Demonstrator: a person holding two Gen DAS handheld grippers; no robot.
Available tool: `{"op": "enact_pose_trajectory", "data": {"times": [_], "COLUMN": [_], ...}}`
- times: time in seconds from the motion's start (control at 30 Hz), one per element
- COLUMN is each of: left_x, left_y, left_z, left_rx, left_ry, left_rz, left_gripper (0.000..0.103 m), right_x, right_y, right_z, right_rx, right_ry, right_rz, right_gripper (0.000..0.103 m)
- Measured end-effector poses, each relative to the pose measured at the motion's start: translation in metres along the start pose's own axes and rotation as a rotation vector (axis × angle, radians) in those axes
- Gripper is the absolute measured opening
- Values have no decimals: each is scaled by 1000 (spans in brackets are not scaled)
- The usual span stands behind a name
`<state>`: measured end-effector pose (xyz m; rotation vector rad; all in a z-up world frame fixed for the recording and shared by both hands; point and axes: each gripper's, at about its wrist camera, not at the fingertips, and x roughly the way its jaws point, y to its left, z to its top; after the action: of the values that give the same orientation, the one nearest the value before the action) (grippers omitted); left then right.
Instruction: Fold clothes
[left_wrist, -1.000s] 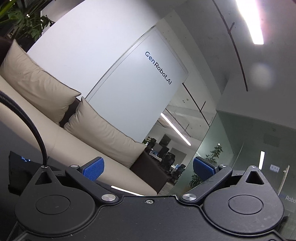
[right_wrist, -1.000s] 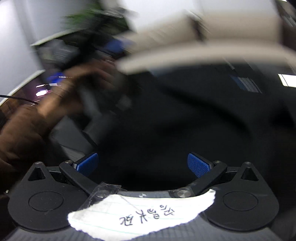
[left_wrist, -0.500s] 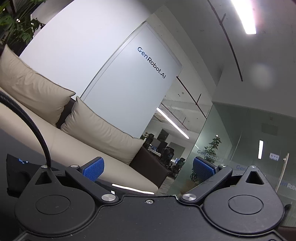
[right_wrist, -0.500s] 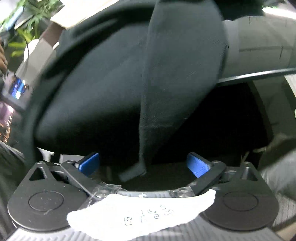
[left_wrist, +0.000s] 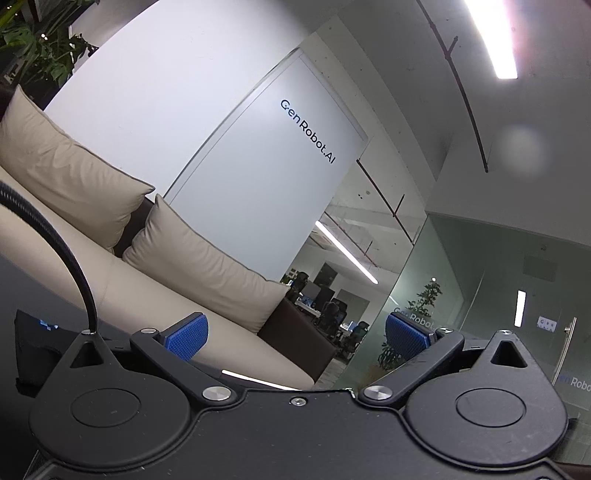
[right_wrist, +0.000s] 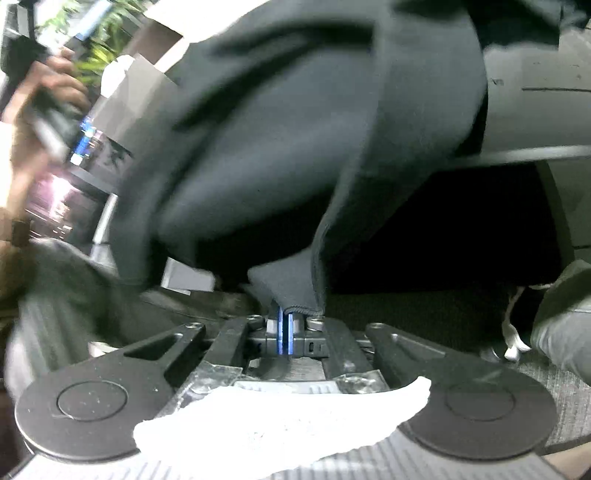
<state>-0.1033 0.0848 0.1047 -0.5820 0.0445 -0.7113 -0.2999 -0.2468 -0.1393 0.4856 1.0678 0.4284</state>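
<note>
A dark grey garment (right_wrist: 295, 147) hangs over a table edge in the right wrist view. Its lower corner runs down into my right gripper (right_wrist: 285, 325), whose blue pads are pressed together on the cloth. My left gripper (left_wrist: 295, 334) is open and empty, tilted upward at the room, with a blue pad on each side (left_wrist: 186, 336). The garment is not in the left wrist view. The person's left hand holding the other gripper (right_wrist: 48, 110) shows blurred at the upper left of the right wrist view.
A beige sofa (left_wrist: 155, 295) with two cushions stands ahead of the left gripper, before a white wall panel (left_wrist: 266, 177). A dark table surface (left_wrist: 14, 280) lies at lower left. Grey carpet (right_wrist: 554, 387) and a shoe (right_wrist: 561, 295) show below the right gripper.
My right gripper was open and has now shut on the hanging corner of the garment. The left gripper has only tilted slightly and stays open.
</note>
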Motion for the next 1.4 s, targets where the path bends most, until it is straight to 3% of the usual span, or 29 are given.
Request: {"op": "enact_pose_trajectory", "data": {"times": [0.17,0.3,0.4,0.53,0.67,0.73,0.77,0.8,0.87,0.93,1.0,1.13,1.2,1.27,1.33,1.4], "left_x": [-1,-11,-26,-45,-50,-49,-50,-49,-47,-42,-37,-30,-26,-25,-24,-23], "left_y": [1,1,7,25,41,40,39,37,33,29,25,16,13,12,13,13], "left_z": [8,28,45,58,60,61,61,61,60,60,58,51,48,45,43,42], "left_rx": [29,141,210,164,80,105,122,133,137,128,130,164,178,185,189,193], "left_ry": [15,0,-46,-86,-80,-64,-62,-61,-59,-54,-47,-19,-7,2,10,15], "left_rz": [28,69,123,182,207,216,216,215,202,181,159,140,134,130,125,122], "left_gripper": [102,102,102,102,101,102,102,102,102,101,102,102,102,102,102,102], "right_x": [-61,-118,-136,-120,-78,-64,-65,-67,-83,-97,-102,-50,-10,26,52,67], "right_y": [32,51,50,20,-28,-37,-35,-33,-22,-6,6,1,-8,-16,-27,-34], "right_z": [19,68,126,230,323,334,325,316,275,223,170,78,45,26,18,13], "right_rx": [-32,-60,-124,-182,-195,-264,-291,-319,-372,-377,-281,109,259,351,414,457], "right_ry": [-85,-246,-377,-494,-525,-508,-526,-548,-635,-691,-632,-296,-172,-83,-78,-101], "right_rz": [81,176,197,79,-175,-357,-444,-529,-619,-619,-432,29,99,53,47,102], "right_gripper": [3,3,3,3,9,55,88,97,103,103,103,103,103,103,103,100]}}
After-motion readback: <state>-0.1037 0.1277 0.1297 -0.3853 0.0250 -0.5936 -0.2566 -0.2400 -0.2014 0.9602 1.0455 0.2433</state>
